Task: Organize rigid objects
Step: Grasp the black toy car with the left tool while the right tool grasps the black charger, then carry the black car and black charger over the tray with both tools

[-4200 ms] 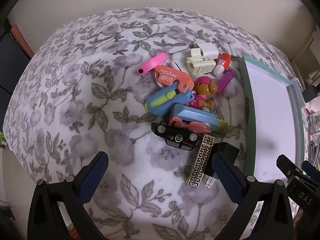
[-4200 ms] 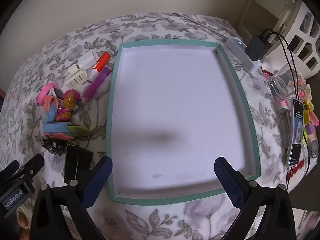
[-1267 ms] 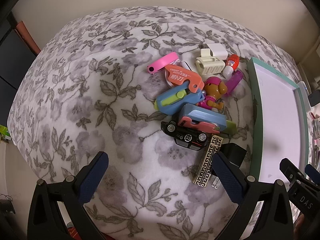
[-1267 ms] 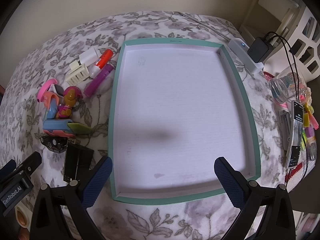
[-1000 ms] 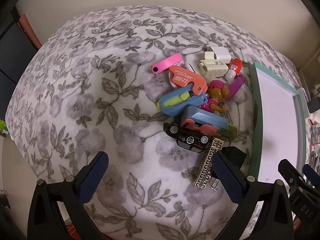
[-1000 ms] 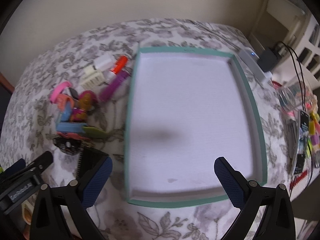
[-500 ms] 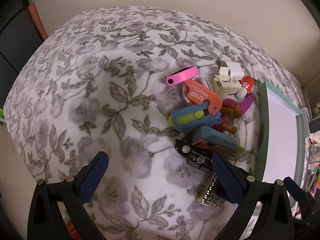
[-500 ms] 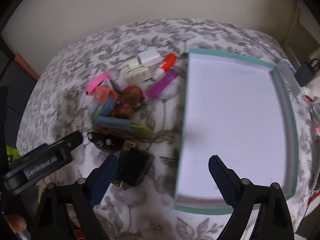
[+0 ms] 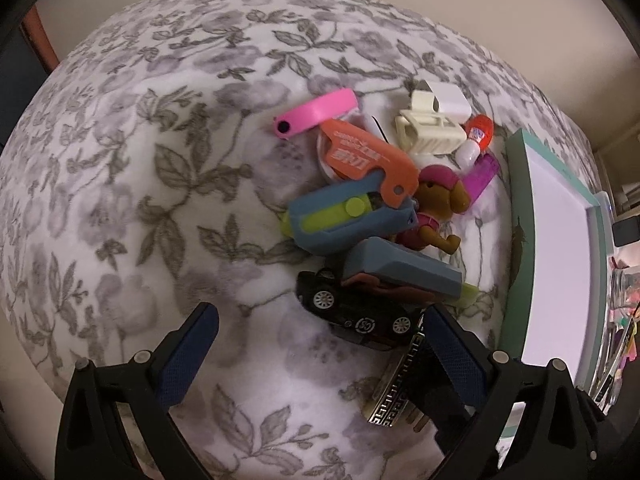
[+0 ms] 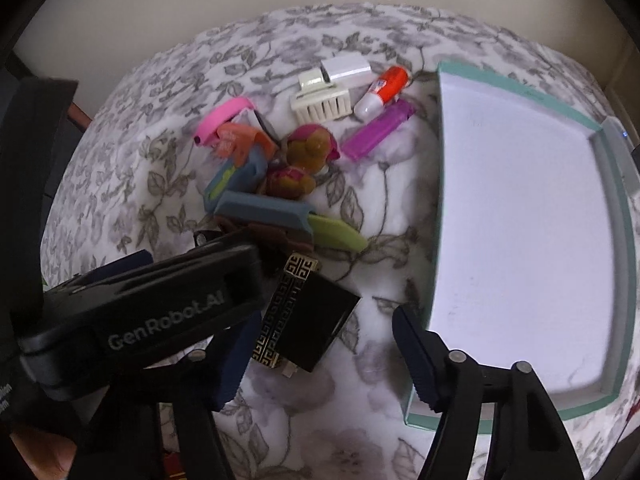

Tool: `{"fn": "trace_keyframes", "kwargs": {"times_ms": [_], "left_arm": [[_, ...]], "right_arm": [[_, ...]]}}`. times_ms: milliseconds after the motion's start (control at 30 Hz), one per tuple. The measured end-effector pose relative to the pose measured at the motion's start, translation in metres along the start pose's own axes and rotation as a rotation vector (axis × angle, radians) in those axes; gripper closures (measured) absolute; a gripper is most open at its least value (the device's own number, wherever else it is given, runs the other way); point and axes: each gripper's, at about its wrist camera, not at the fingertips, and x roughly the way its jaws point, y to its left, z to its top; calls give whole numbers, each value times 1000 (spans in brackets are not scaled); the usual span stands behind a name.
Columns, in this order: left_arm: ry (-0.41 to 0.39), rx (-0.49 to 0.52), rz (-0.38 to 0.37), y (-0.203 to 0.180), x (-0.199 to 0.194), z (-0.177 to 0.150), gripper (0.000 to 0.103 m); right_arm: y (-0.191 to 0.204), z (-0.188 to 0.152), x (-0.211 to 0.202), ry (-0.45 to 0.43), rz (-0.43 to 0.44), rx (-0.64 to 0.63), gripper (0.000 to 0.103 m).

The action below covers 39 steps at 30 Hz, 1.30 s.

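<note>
A pile of small rigid objects lies on the floral cloth: a black toy car (image 9: pixel 356 312), blue cutters (image 9: pixel 348 220), an orange cutter (image 9: pixel 368 160), a pink strip (image 9: pixel 316 116), a toy dog (image 9: pixel 436 212), a cream clip (image 9: pixel 428 136), a glue bottle (image 10: pixel 382 92), a purple lighter (image 10: pixel 378 130) and a black box with gold trim (image 10: pixel 308 320). The teal tray (image 10: pixel 440 184) lies to the right, empty. My left gripper (image 9: pixel 316 344) is open just before the toy car. My right gripper (image 10: pixel 320 356) is open around the black box, above it.
The left gripper's body (image 10: pixel 140 312) crosses the right wrist view at the left. A white power strip (image 10: pixel 618 152) and clutter (image 9: pixel 624 320) lie beyond the tray's right side. A wall stands behind the table.
My right gripper has swung left from over the tray to over the black box. My left gripper has moved closer to the pile, toward the toy car.
</note>
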Motion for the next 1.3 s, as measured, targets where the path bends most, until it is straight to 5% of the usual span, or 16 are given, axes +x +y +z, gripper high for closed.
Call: {"fn": "trace_keyframes", "kwargs": {"times_ms": [100,267,433,1000,1300], "left_arm": [[21,5,-17,-3,9,2,18],[44,-10,-75,-4,17,3,27],[78,-3,-120,-6,20,0,54],[97,72,-22,-5,18,-18,55],[94,74,-8,-6,17,-17,55]], "right_arm": [[-1,0,8,22,-5,3,38],[-7,0,16,42,2,21,41],[-10,-1,21,55,18,37,53],[-9,-5,32,102,6,28,72],[-7,-5,28,93,9,23,72]]}}
